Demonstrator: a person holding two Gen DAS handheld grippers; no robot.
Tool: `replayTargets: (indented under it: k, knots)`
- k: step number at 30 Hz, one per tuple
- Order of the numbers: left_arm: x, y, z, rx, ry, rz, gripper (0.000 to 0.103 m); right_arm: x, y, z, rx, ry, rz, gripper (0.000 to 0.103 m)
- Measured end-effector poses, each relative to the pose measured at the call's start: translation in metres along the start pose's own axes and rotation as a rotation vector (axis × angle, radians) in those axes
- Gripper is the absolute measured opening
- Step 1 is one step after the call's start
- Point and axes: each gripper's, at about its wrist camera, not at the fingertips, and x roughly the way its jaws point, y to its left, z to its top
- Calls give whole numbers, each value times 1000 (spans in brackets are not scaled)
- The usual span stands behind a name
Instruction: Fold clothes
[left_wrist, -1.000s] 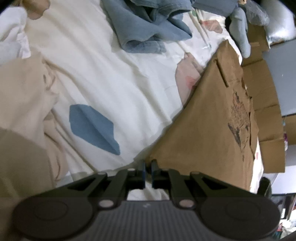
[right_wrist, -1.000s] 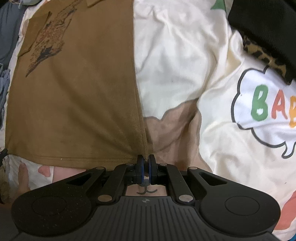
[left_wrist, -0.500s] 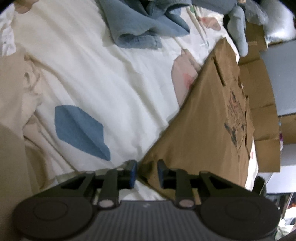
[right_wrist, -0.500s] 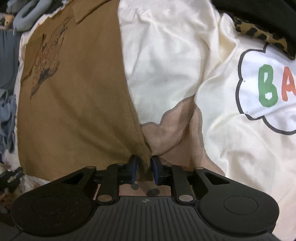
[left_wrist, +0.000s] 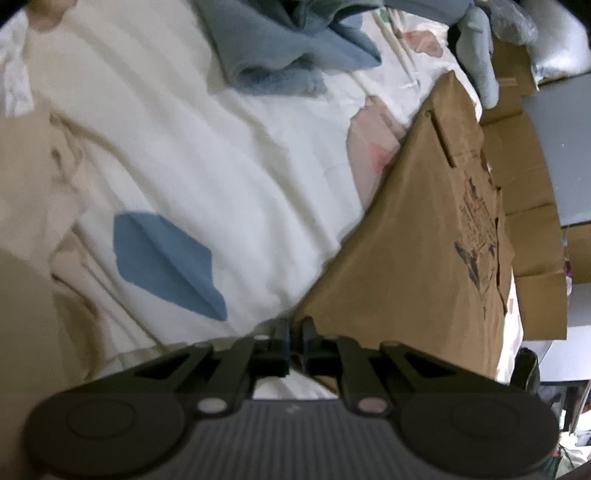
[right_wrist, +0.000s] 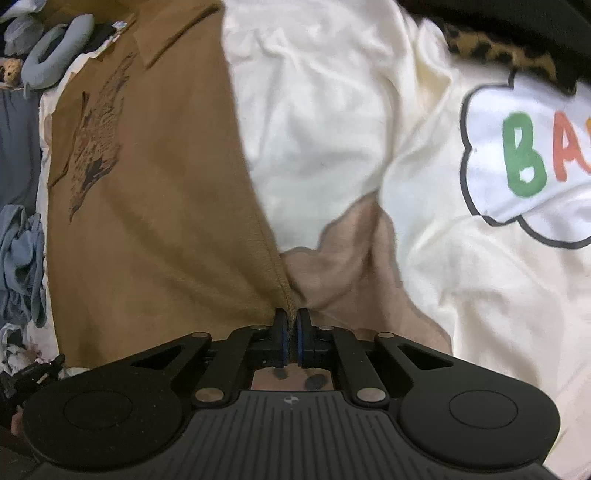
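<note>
**Obs 1:** Shirt, brown, dark print on chest, laid flat on cream bedsheet. Collar end far from both cameras, hem near. Right side edge runs straight down to right hem corner.

**Obs 2:** Grippers?

**Obs 1:** Right gripper: jaws have just closed, now pinched on right hem corner, brown cloth showing between blue pads. Left gripper: jaws have likewise just closed, clamped on opposite hem corner of same shirt; fabric rises in a taut ridge from that pinch.

**Obs 2:** Room around it?

**Obs 1:** Right of shirt, broad bare sheet out to a cloud print with coloured letters; leopard-pattern cloth well apart at far right corner. Left of shirt, open white sheet with a blue patch.

**Obs 2:** Crowded sides?

**Obs 1:** Blue garment pile beyond collar end, near but apart. Beige clothing at left margin. Cardboard flaps just beside shirt's far long edge in left view.
</note>
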Motion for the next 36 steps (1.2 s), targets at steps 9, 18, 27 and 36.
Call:
replayTargets:
  k: [9,18,27,36]
  knots:
    - [-41,-46,19,60,-19,13,5,-53,27,7,21,-51,13,2]
    - [-97,-54,32,109,-36,-2,4,-106,46,6,1,-121,53,1]
    - [-130,-63,19,130,-56,5,4,-134,42,-10,16,-155,58,1]
    - [-142,-48,-8,112,-40,13,4,-143,25,-38,48,-158,57,1]
